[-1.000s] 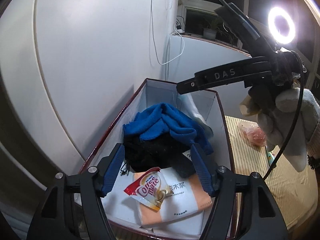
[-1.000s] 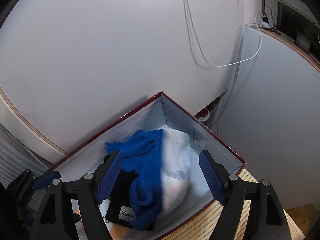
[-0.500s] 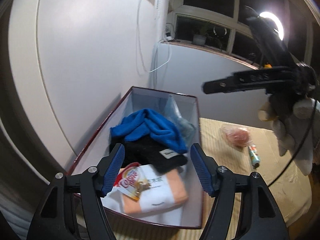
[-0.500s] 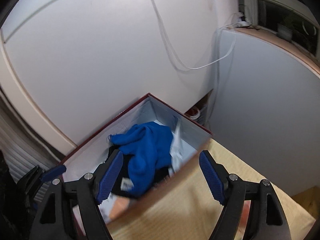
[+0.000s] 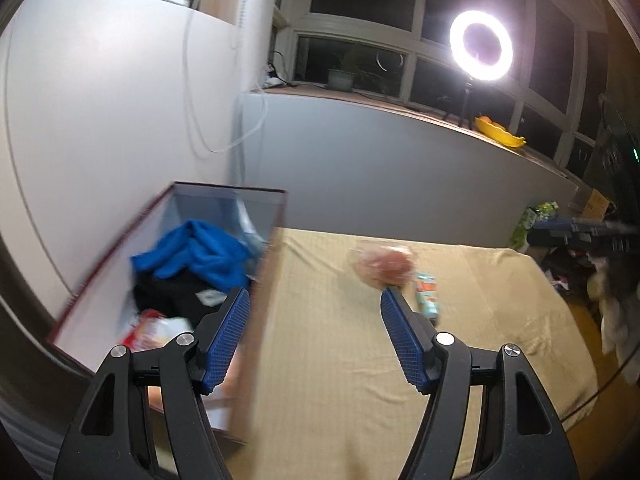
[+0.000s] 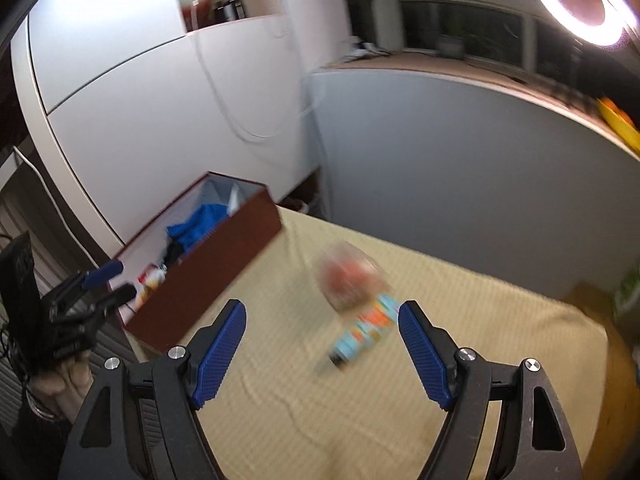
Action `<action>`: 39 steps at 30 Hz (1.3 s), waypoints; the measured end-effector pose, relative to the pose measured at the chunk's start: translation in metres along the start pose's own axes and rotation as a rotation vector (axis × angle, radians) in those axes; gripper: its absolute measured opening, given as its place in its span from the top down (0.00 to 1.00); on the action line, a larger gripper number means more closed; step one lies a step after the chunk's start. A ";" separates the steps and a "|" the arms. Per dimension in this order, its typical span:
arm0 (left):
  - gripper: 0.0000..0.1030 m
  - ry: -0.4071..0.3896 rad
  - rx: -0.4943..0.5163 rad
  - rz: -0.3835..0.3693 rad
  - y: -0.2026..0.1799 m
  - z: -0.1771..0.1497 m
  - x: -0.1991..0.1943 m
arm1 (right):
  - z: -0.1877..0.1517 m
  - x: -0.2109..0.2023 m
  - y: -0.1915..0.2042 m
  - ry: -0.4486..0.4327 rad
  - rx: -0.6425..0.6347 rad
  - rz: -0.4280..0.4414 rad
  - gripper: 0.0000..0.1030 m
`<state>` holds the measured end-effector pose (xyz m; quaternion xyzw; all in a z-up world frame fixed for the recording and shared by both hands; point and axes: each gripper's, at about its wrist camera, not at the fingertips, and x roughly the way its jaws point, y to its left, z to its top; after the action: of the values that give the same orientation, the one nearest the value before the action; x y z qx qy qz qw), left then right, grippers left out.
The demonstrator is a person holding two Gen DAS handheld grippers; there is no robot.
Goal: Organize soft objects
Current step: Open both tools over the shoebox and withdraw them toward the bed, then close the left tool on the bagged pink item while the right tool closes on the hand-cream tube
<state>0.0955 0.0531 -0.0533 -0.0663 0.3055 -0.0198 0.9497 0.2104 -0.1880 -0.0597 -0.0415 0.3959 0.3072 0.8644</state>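
Observation:
A dark red box [image 5: 120, 236] [image 6: 224, 252] stands at the left of the beige table. It holds a blue cloth [image 5: 196, 252] [image 6: 200, 224], a black cloth [image 5: 172, 292] and a red-white packet [image 5: 156, 328]. A clear bag with something pink inside [image 5: 382, 266] [image 6: 348, 280] and a light blue tube [image 5: 428, 294] [image 6: 360, 330] lie on the table. My left gripper [image 5: 314, 332] is open and empty beside the box. My right gripper [image 6: 320, 350] is open and empty, just short of the tube. The left gripper also shows in the right wrist view [image 6: 108, 282].
The beige cloth-covered table [image 5: 360, 360] [image 6: 280, 400] runs up to a white wall and a grey ledge. A ring light [image 5: 480, 46] [image 6: 580, 0] shines above the window sill. A yellow bowl [image 5: 500, 136] sits on the sill. Clutter lies off the table's right edge.
Both grippers have pulled back from the box and swung right toward the table. The bag and tube now lie ahead of them. Both stay open.

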 end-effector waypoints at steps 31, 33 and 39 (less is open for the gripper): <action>0.34 0.351 0.231 0.052 -0.129 0.057 0.247 | -0.112 -0.016 -0.125 0.060 0.291 -0.031 0.27; 0.34 0.366 0.249 0.070 -0.128 0.055 0.255 | -0.110 -0.008 -0.124 0.077 0.299 -0.024 0.27; 0.34 0.388 0.267 0.091 -0.117 0.042 0.256 | -0.103 0.000 -0.110 0.090 0.267 -0.022 0.27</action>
<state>0.3287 -0.0779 -0.1516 0.0787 0.4795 -0.0298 0.8735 0.2050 -0.3094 -0.1492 0.0558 0.4713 0.2402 0.8468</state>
